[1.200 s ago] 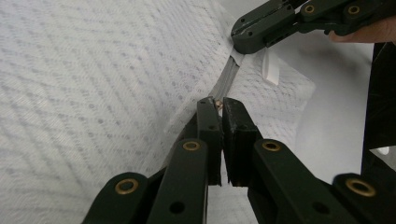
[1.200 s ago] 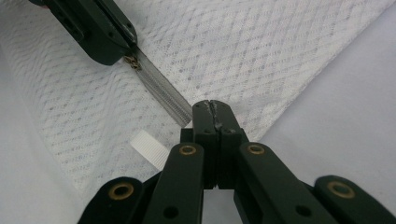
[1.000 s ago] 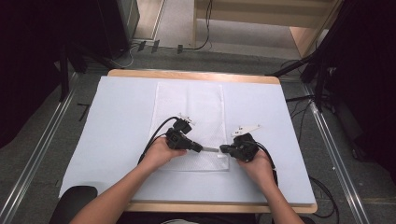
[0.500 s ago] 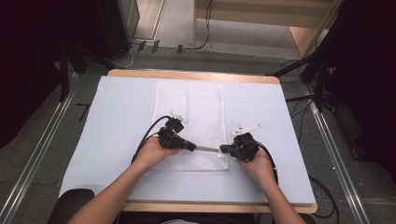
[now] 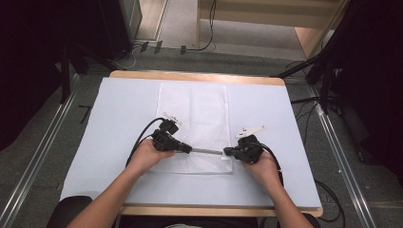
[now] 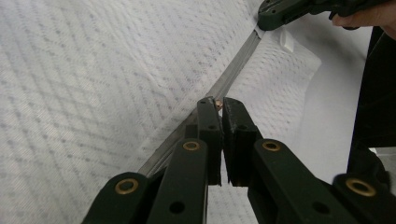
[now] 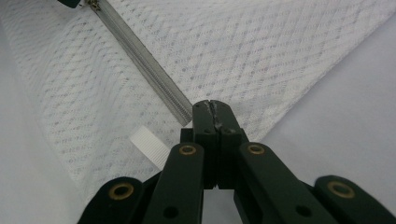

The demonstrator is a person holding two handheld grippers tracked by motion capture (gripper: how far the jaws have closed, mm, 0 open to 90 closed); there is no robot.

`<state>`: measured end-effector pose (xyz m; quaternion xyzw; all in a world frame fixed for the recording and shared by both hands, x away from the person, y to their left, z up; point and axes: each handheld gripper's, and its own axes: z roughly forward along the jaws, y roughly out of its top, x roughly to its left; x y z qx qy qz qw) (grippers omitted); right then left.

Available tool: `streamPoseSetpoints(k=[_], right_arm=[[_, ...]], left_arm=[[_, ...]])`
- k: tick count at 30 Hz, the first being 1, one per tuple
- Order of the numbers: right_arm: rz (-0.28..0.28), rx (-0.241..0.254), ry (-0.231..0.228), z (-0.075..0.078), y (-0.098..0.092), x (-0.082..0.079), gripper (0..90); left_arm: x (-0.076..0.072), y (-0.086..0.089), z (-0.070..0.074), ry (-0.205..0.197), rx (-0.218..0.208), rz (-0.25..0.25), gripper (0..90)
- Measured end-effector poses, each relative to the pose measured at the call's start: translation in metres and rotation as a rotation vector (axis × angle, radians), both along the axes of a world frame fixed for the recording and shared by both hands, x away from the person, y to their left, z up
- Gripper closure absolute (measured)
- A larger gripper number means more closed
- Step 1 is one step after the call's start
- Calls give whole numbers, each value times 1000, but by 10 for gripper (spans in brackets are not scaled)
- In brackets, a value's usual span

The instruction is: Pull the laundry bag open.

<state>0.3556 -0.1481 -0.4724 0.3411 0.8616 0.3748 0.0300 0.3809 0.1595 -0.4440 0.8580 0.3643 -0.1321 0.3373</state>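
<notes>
high view: a white mesh bag (image 5: 192,126) spread flat on the pale blue surface (image 5: 119,118), its grey zipper (image 5: 206,151) running level near the bag's near edge. left hand-held gripper (image 5: 188,149) at the left end of the visible zipper strip, jaws together on the slider, held in the left hand (image 5: 147,154). right hand-held gripper (image 5: 227,152) at the opposite end, pinched on the bag's right edge, held in the right hand (image 5: 259,164). strip stretched straight between the two tips. left gripper view: left hand-held gripper (image 6: 221,103) with jaws nearly together, clamped on a small brass-coloured zipper pull (image 6: 218,104) right at the tips. open zipper (image 6: 233,74) leading away ahead of the tips toward the upper right, mesh bag (image 6: 93,79) to the left of the jaws and also beyond the strip. right hand-held gripper (image 6: 264,18) far ahead at the strip's end, a white tab (image 6: 286,41) just beside it. right gripper view: right hand-held gripper (image 7: 213,105) fully together, clamped on the bag's edge at the zipper's end. zipper (image 7: 144,65) running away to the upper left from just beside the tips, mesh bag (image 7: 261,56) ahead and to both sides. white ribbed tab (image 7: 149,147) lying just left of the jaws. left hand-held gripper's tip (image 7: 74,2) at the far end of the strip, top left. pale blue surface (image 7: 345,121) to the right of the jaws.
</notes>
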Motion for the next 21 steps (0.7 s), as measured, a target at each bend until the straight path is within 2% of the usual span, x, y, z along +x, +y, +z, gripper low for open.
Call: streamPoseSetpoints(k=[15,21], right_arm=[[12,-11,2,1,1,1,900],[11,-6,6,1,1,1,900]], left_arm=[[-3,12,0,13,4,7,878],[-3,22,3,14,6,25,878]])
